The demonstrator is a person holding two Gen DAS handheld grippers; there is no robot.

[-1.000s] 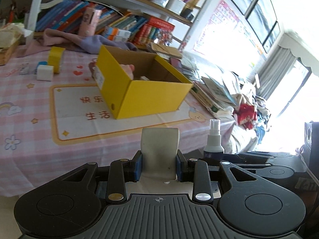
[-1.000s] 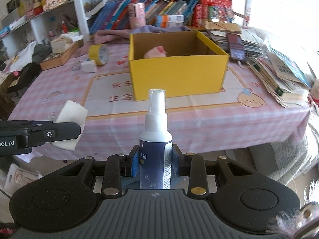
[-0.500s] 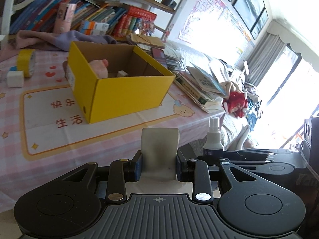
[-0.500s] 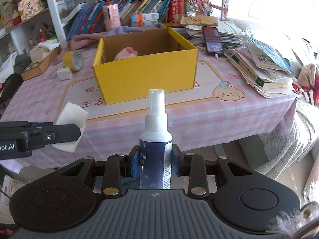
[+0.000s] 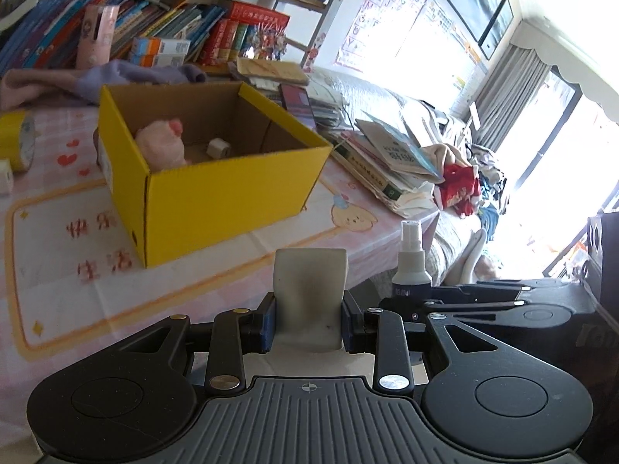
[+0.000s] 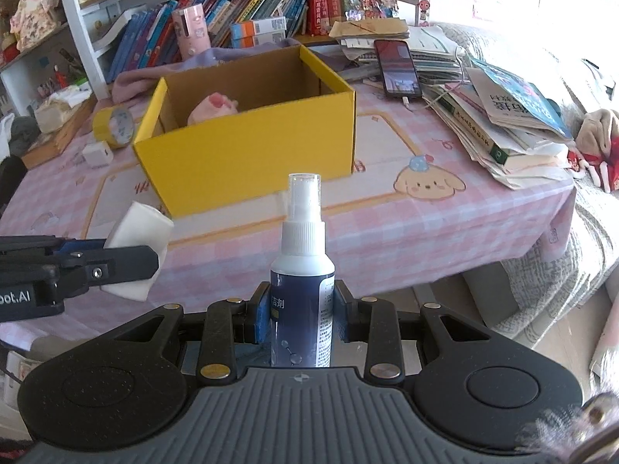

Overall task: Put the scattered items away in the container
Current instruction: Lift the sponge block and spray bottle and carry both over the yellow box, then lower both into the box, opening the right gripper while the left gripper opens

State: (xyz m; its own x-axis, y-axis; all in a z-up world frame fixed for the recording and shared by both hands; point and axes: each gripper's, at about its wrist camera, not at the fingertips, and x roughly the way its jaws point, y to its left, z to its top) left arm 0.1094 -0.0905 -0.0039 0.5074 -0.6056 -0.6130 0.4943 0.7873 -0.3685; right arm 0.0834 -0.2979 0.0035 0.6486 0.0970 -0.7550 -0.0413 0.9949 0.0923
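My left gripper point(image 5: 308, 321) is shut on a white folded cloth pad point(image 5: 309, 294), held over the table's near edge in front of the open yellow box point(image 5: 216, 189). The box holds a pink plush toy point(image 5: 160, 143) and a small white cube point(image 5: 218, 148). My right gripper point(image 6: 301, 311) is shut on a white and blue spray bottle point(image 6: 303, 270), upright, just short of the table's front edge. The yellow box point(image 6: 251, 143) lies ahead of it. The left gripper with its pad point(image 6: 139, 245) shows at the left of the right wrist view.
A yellow tape roll point(image 6: 114, 125) and a white charger cube point(image 6: 96, 154) lie left of the box on the pink checked tablecloth point(image 6: 425, 224). A phone point(image 6: 396, 67) and stacked books point(image 6: 510, 123) fill the right side. Bookshelves stand behind.
Both grippers have moved forward and rightward toward the box, which now looks larger and nearer. Each still holds its item.
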